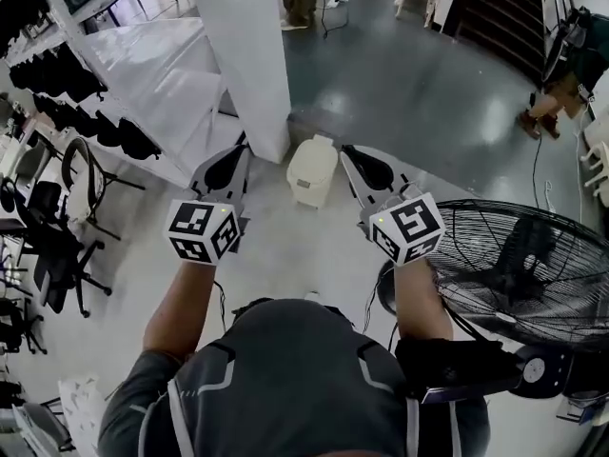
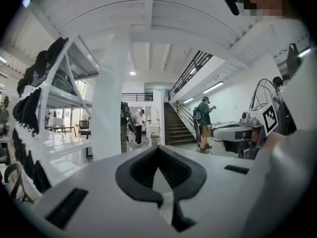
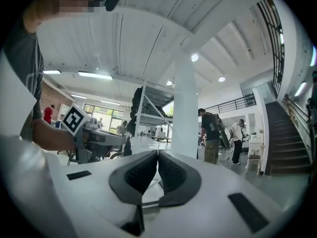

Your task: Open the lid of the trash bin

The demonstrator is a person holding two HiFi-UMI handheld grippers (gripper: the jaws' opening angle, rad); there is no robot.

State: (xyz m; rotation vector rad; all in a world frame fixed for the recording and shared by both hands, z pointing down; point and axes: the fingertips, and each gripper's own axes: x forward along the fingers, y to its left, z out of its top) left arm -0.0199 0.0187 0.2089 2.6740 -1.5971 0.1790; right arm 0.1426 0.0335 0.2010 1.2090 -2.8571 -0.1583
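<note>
A cream trash bin (image 1: 312,168) with its lid down stands on the floor beside the white pillar (image 1: 249,46), seen only in the head view. My left gripper (image 1: 243,142) is held to the bin's left, well above the floor, jaws shut and empty. My right gripper (image 1: 344,149) hangs to the bin's right, also shut with nothing in it. In the left gripper view the shut left gripper (image 2: 158,148) points level across the hall. The right gripper view shows the shut right gripper (image 3: 157,153) pointing level toward the pillar (image 3: 184,108). The bin is below both gripper views.
A large black floor fan (image 1: 514,274) stands close at the right. White shelving (image 1: 143,65) with dark items runs along the left, office chairs (image 1: 57,227) beside it. People stand farther off in the hall (image 2: 204,120), near a staircase (image 2: 176,125).
</note>
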